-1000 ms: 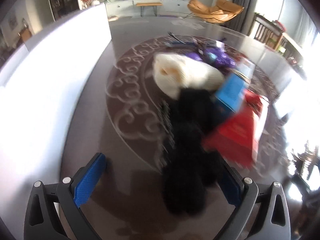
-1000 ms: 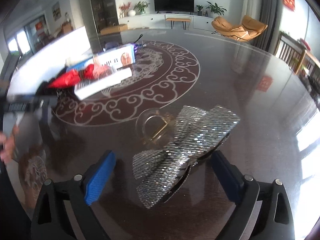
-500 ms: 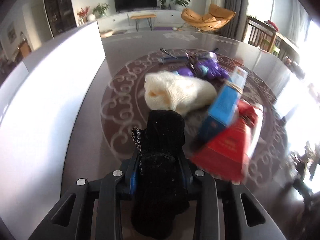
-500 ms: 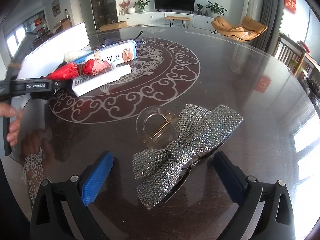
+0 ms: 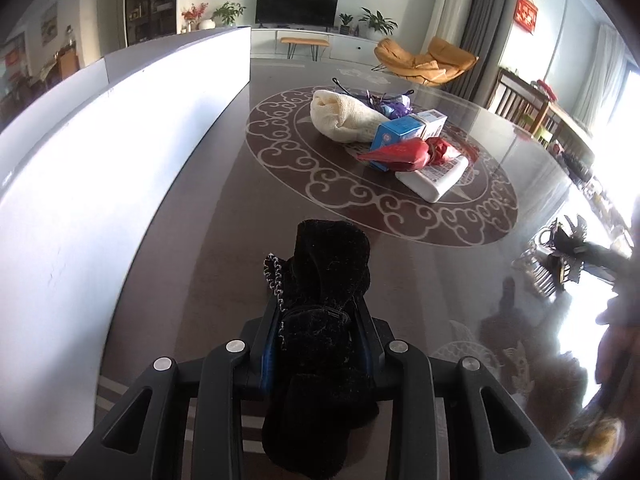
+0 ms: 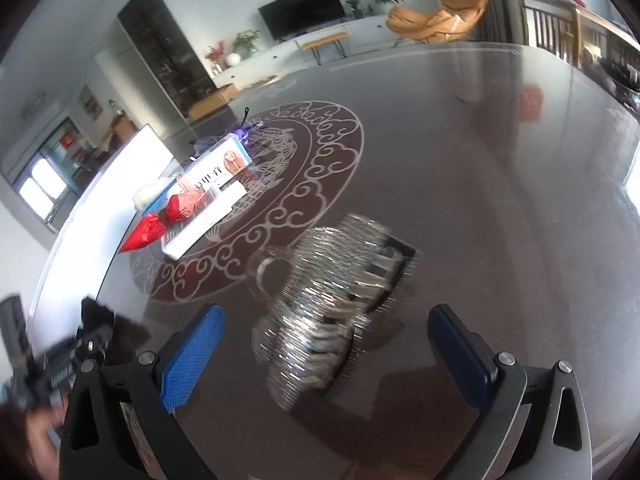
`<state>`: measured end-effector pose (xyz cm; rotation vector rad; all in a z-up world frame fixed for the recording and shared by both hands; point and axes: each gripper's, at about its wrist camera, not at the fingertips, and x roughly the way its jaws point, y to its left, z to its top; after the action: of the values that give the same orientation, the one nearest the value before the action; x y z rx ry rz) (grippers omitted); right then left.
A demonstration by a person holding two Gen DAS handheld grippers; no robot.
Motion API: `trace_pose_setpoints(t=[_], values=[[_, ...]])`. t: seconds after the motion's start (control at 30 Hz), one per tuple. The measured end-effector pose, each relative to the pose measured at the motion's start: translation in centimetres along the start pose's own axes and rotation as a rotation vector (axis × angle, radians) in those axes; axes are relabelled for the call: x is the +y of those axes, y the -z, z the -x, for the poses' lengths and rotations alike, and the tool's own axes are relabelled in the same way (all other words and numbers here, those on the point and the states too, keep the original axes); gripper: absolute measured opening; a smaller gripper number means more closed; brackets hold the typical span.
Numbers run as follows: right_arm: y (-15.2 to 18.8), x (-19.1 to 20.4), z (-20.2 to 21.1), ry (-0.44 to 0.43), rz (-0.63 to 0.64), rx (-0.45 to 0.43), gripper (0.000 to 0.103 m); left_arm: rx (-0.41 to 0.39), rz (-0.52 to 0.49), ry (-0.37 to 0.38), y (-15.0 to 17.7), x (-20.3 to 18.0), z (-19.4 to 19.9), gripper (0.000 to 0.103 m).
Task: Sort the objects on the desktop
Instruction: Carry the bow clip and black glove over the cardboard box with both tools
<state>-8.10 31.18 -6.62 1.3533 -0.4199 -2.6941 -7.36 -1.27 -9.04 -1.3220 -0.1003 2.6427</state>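
Observation:
My left gripper is shut on a black velvet pouch with a thin chain, held low over the dark table, short of the pile. In the right wrist view a silver rhinestone bow clip lies blurred on the table between the blue pads of my right gripper, which stands open without touching it. A clear claw clip rests just behind the bow. That view also shows the left gripper, blurred, at the lower left.
A pile sits on the table's round ornament: a cream knit cloth, a blue box, a red packet, a white pack and purple bits. A long white bin wall runs along the left. A person's hand shows at the right.
My left gripper closed on the black pouch and drew it back from the pile. The right gripper rolled, tilting its view; the bow still lies between its open fingers.

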Motion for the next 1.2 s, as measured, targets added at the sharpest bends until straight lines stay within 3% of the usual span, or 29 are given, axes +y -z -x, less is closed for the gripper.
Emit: trace_pose_setpoints(t=[0.07,0.1,0.13,0.2,0.27,0.37,0.47,0.53,0.6,0.7,0.83,0.9,1.03,1.07,1.13,1.2], values=[[0.0,1.9,-1.2,0.139,0.075,0.007,0.099,-0.009,0.002,0.012,0.0,-0.5,0.8,0.032],[0.0,2.4,-1.4,0.186,0.093,-0.004,0.091,-0.021,0.000,0.017,0.1,-0.4,1.5,0.032],[0.0,2.3,-1.0,0.205,0.090,-0.032,0.066,-0.042,-0.001,0.029,0.2,-0.3,2.6,0.032],[0.0,1.7,-0.5,0.176,0.068,-0.036,0.060,-0.068,0.011,0.040,-0.2,0.2,4.2,0.032],[0.1,1.5,0.2,0.171,0.097,-0.032,0.059,-0.094,0.061,0.064,-0.4,1.4,6.2,0.032],[0.0,2.4,2.2,0.079,0.107,-0.032,0.059,-0.141,0.130,0.096,-1.3,3.7,9.5,0.032],[-0.7,6.9,4.1,-0.029,0.185,-0.056,0.059,-0.212,0.158,0.087,-3.4,6.7,13.2,0.032],[-1.5,11.5,4.7,-0.131,0.250,-0.059,0.059,-0.247,0.172,0.058,-4.8,9.2,15.0,0.032],[-2.0,16.7,4.9,-0.237,0.316,-0.049,0.059,-0.257,0.180,-0.024,-6.2,12.5,16.0,0.032],[-2.4,25.5,4.7,-0.387,0.425,-0.043,0.059,-0.203,0.234,-0.110,-7.7,18.1,15.2,0.032],[-1.5,37.6,3.8,-0.566,0.589,0.028,0.060,-0.128,0.269,-0.221,-8.4,23.9,13.2,0.032],[-0.7,41.7,2.4,-0.591,0.663,0.085,0.060,-0.073,0.301,-0.246,-8.3,26.6,11.8,0.032],[1.6,47.3,-2.2,-0.540,0.756,0.243,0.061,0.016,0.321,-0.295,-7.6,29.1,9.6,0.037],[2.1,47.8,-3.0,-0.522,0.749,0.283,0.063,0.030,0.323,-0.295,-7.3,29.5,9.2,0.041],[2.5,48.1,-4.8,-0.499,0.715,0.338,0.072,0.037,0.331,-0.302,-6.7,29.9,8.9,0.060],[2.3,47.7,-5.0,-0.496,0.678,0.327,0.077,-0.004,0.325,-0.318,-6.3,29.6,9.3,0.076]])
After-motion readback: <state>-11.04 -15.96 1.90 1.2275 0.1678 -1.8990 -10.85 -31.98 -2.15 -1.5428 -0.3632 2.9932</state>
